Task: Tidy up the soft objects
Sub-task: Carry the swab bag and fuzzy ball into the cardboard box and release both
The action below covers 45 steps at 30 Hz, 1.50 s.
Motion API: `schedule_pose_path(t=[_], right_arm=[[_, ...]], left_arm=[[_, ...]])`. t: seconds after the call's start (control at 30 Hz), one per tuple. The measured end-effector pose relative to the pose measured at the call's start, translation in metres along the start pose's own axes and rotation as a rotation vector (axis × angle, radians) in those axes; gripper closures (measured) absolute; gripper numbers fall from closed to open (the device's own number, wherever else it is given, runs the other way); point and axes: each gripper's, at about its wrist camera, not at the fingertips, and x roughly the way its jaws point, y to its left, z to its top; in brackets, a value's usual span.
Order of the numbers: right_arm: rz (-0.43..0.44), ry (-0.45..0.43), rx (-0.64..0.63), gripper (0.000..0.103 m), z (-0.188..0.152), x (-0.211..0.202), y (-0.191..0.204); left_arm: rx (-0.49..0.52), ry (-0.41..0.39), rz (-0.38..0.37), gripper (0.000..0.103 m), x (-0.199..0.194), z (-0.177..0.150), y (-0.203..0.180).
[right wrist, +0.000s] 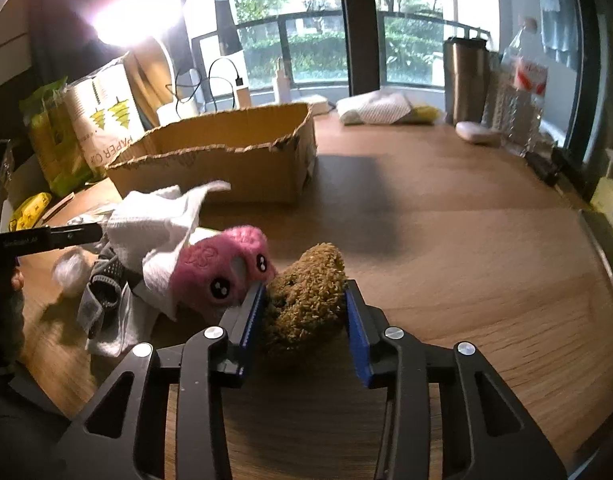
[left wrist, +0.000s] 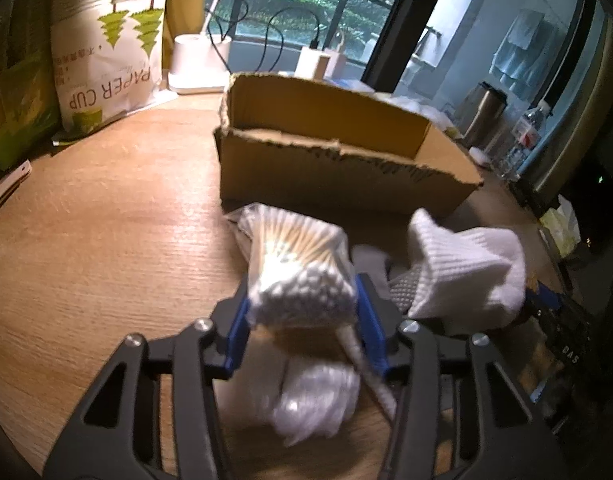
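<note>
Wooden desk (right wrist: pixel 446 220), torn cardboard box (left wrist: pixel 326 168) behind. Left gripper (left wrist: pixel 302 320) clamps bagged cotton swabs (left wrist: pixel 298 264), sticks pointing toward box. Right gripper (right wrist: pixel 304 312) pinches brown fuzzy, rounded plush (right wrist: pixel 306 296) beside pink plush (right wrist: pixel 226 264).

Right gripper (right wrist: pixel 304 314) fingers (right wrist: pixel 356 322) bracket brown plush (right wrist: pixel 306 300).

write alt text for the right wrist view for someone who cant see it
The right gripper has its blue-padded fingers around a brown fuzzy plush on a wooden table. Left of it lie a pink plush with black eyes and a white cloth, with an open cardboard box behind them.
</note>
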Motion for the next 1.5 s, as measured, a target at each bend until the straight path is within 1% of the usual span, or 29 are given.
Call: schedule_pose_path(t=[0.2, 0.3, 0.37, 0.47, 0.57, 0.73, 0.9, 1.03, 1.13, 1.23, 1.3, 1.4, 1.5], right_arm=[[-0.030, -0.059, -0.003, 0.063, 0.012, -0.017, -0.006], [-0.034, -0.085, -0.008, 0.063, 0.019, -0.022, -0.008], [-0.032, -0.101, -0.018, 0.063, 0.024, -0.024, -0.007], [-0.028, -0.125, -0.040, 0.063, 0.033, -0.024, -0.006], [-0.024, -0.144, -0.047, 0.063, 0.043, -0.023, -0.007], [-0.004, -0.182, -0.074, 0.063, 0.062, -0.020, -0.002], [0.018, -0.214, -0.089, 0.063, 0.080, -0.013, 0.003], [0.038, -0.226, -0.119, 0.063, 0.097, -0.004, 0.011], [0.053, -0.239, -0.128, 0.063, 0.108, 0.002, 0.015], [0.079, -0.247, -0.102, 0.063, 0.116, 0.011, 0.016], [0.090, -0.250, -0.091, 0.063, 0.120, 0.017, 0.018], [0.102, -0.245, -0.084, 0.063, 0.126, 0.030, 0.022], [0.107, -0.227, -0.088, 0.063, 0.131, 0.045, 0.027]], left_arm=[[0.013, -0.073, -0.015, 0.054, -0.025, 0.010, -0.004], [0.021, -0.096, -0.022, 0.054, -0.032, 0.015, -0.005], [0.030, -0.112, -0.022, 0.054, -0.036, 0.019, -0.007], [0.044, -0.142, -0.004, 0.053, -0.043, 0.025, -0.012], [0.076, -0.195, 0.019, 0.053, -0.053, 0.033, -0.021], [0.114, -0.266, -0.001, 0.053, -0.058, 0.052, -0.030], [0.169, -0.308, 0.003, 0.053, -0.051, 0.068, -0.046], [0.211, -0.334, -0.018, 0.053, -0.043, 0.074, -0.062], [0.215, -0.337, -0.033, 0.053, -0.034, 0.080, -0.068], [0.199, -0.348, -0.058, 0.053, -0.026, 0.086, -0.070], [0.200, -0.359, -0.053, 0.053, -0.018, 0.088, -0.073], [0.199, -0.350, -0.041, 0.053, -0.001, 0.093, -0.075], [0.198, -0.317, -0.046, 0.053, 0.019, 0.095, -0.074]])
